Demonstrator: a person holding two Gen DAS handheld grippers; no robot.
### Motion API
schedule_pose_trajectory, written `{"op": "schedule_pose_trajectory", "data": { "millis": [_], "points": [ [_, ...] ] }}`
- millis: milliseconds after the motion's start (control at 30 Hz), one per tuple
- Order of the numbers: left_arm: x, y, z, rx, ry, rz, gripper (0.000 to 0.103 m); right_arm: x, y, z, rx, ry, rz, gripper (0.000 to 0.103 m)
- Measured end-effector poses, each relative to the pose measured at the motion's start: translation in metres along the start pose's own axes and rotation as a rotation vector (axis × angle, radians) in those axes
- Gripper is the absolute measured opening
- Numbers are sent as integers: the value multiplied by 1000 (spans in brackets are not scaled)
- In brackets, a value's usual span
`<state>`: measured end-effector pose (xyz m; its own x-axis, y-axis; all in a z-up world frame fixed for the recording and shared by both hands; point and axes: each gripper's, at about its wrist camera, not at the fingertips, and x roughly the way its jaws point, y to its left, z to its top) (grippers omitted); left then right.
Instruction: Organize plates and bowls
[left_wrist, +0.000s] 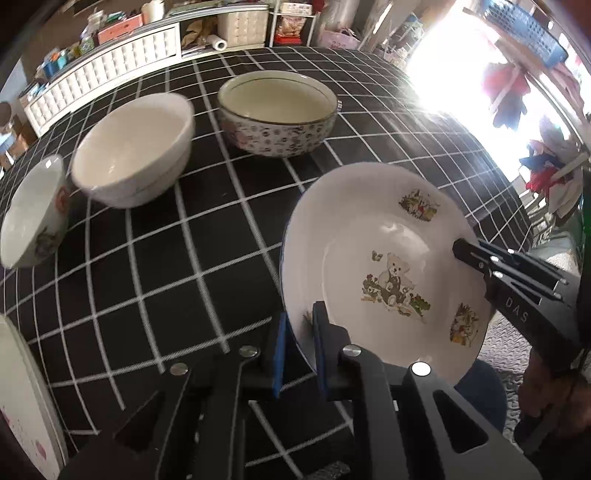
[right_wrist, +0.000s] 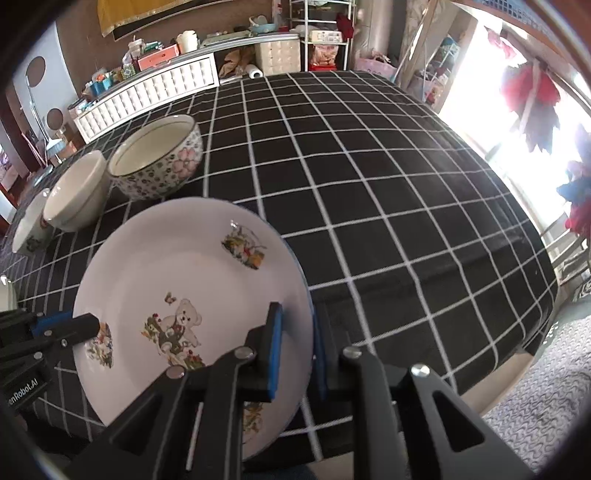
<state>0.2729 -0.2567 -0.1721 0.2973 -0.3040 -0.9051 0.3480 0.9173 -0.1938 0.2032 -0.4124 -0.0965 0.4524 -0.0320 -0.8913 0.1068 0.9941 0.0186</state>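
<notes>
Three bowls (left_wrist: 277, 114) (left_wrist: 135, 147) (left_wrist: 35, 212), one teddy-bear plate (left_wrist: 384, 266), two grippers (left_wrist: 300, 347) (right_wrist: 297, 354)

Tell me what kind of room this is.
Probably a lived-in home dining or living room: a table under a checked cloth, a cluttered white sideboard, and clothes hanging by a bright window.

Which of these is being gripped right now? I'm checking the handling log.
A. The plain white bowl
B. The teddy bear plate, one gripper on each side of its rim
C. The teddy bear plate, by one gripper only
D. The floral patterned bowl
B: the left gripper and the right gripper each clamp an opposite edge of the teddy bear plate.
</notes>
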Motion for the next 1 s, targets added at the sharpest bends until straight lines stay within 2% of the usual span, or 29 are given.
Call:
{"op": "schedule_pose_trajectory", "data": {
  "millis": [267,667,1000],
  "points": [
    [-50,34,-20,-42,-64,25,11,-29,37,-2,-12,-30,50,18],
    [-135,110,-64,-162,-183,93,11,-72,134,0,-149,-101,118,18],
    [-179,186,-117,-296,-220,155,11,-72,223,-7,-248,-99,181,18]
  ]
}}
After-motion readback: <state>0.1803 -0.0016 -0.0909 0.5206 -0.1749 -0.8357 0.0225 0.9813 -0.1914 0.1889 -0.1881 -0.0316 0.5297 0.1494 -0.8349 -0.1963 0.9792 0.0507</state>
